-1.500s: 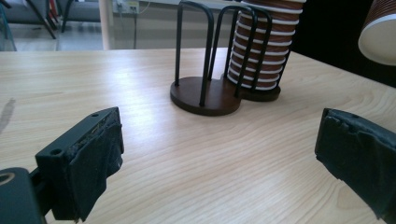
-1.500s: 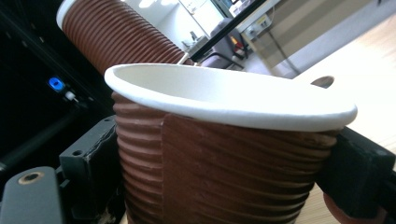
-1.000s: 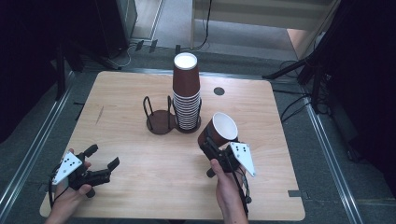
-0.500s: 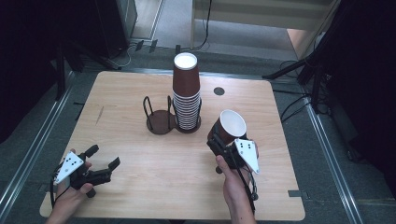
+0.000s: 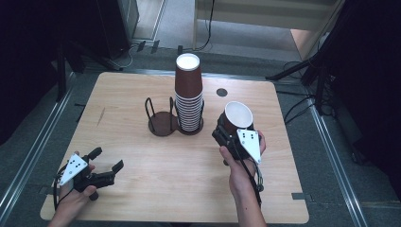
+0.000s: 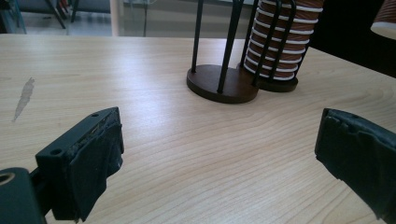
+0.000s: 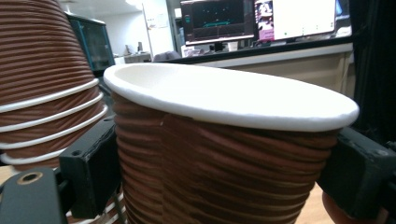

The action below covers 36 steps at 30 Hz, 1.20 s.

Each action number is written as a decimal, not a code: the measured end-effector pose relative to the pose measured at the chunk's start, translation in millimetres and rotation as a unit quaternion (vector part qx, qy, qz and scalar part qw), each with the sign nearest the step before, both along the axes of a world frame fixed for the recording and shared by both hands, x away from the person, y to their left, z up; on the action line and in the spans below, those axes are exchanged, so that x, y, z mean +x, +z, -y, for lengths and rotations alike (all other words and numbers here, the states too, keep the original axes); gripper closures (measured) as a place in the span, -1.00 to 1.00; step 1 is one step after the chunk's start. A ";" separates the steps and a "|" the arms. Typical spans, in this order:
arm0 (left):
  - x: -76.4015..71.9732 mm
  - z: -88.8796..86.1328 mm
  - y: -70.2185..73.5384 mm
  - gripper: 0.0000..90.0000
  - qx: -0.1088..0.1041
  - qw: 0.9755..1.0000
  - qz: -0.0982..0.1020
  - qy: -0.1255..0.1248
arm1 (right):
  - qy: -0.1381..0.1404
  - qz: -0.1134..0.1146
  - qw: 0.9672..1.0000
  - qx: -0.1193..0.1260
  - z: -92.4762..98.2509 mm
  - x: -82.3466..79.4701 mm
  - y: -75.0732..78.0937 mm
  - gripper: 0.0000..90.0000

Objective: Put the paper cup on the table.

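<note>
High view has your right gripper (image 5: pixel 231 135) clamped around a single brown paper cup (image 5: pixel 236 118), mouth up and tipped a little, lifted off the table (image 5: pixel 142 198) just to the right of the tall stack of cups (image 5: pixel 188 94) in the wire holder (image 5: pixel 163 120). Right gripper view confirms the hold: both jaws press the ribbed wall below the white rim (image 7: pixel 233 95), with the stack close on one side. So one cup is in hand and apart from the stack; where it goes is, as I judge it, the part left, and the holder's second ring stands empty. Your left gripper (image 5: pixel 106 165) rests near the table's front left corner, jaws spread wide with nothing between them, well apart from the holder. You have open wood across the whole front half; the tight spot is the narrow gap between cup and stack, and the right edge of the table is near your right hand (image 5: pixel 241 175).
</note>
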<state>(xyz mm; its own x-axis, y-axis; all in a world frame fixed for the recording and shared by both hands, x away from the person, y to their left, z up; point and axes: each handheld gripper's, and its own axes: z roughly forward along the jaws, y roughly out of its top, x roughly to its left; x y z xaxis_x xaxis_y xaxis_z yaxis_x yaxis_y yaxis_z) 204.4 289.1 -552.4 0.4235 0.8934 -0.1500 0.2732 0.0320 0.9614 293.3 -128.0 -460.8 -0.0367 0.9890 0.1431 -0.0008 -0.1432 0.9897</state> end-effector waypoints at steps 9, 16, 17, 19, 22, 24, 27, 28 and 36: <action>-0.7 1.2 -0.2 -0.96 -0.007 1.000 0.001 0.014 | -0.012 0.005 0.999 -0.032 7.5 22.0 -0.5 -0.76; 0.2 0.3 -0.3 -0.96 -0.014 1.000 -0.005 0.027 | -0.014 -0.010 0.999 -0.037 10.3 38.1 -7.5 -0.76; 0.1 0.1 -0.2 -0.96 -0.012 1.000 -0.008 0.028 | -0.014 -0.011 0.999 -0.041 10.2 40.4 -8.6 -0.76; 0.2 0.0 -0.1 -0.96 -0.012 0.999 -0.011 0.030 | -0.018 -0.012 0.999 -0.049 10.9 46.0 -10.9 -0.76; 1.3 -1.0 -0.2 -0.96 -0.016 0.999 -0.015 0.034 | -0.018 -0.012 0.999 -0.041 13.7 55.3 -14.8 -0.76; 1.6 -1.8 -0.3 -0.96 -0.020 0.999 -0.017 0.034 | -0.021 -0.010 0.999 -0.044 15.6 59.9 -17.5 -0.76; 1.5 -2.1 -0.4 -0.96 -0.021 0.999 -0.017 0.033 | -0.020 -0.006 0.998 -0.056 20.1 68.0 -23.0 -0.76; 1.5 -2.1 -0.4 -0.96 -0.022 0.999 -0.017 0.033 | -0.018 -0.006 0.998 -0.057 21.4 70.4 -25.1 -0.76; 1.6 -2.4 -0.4 -0.96 -0.023 0.999 -0.017 0.032 | -0.026 -0.027 0.996 -0.086 26.6 84.8 -44.2 -0.76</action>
<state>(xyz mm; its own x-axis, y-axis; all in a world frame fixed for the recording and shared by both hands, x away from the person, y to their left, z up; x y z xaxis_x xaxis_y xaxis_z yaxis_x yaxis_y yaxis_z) 206.0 291.4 -552.8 0.3599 0.9101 -0.2053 0.3021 0.0945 0.9486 378.1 -154.6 -505.0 0.0183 0.9995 -0.0275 0.0494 0.0265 0.9984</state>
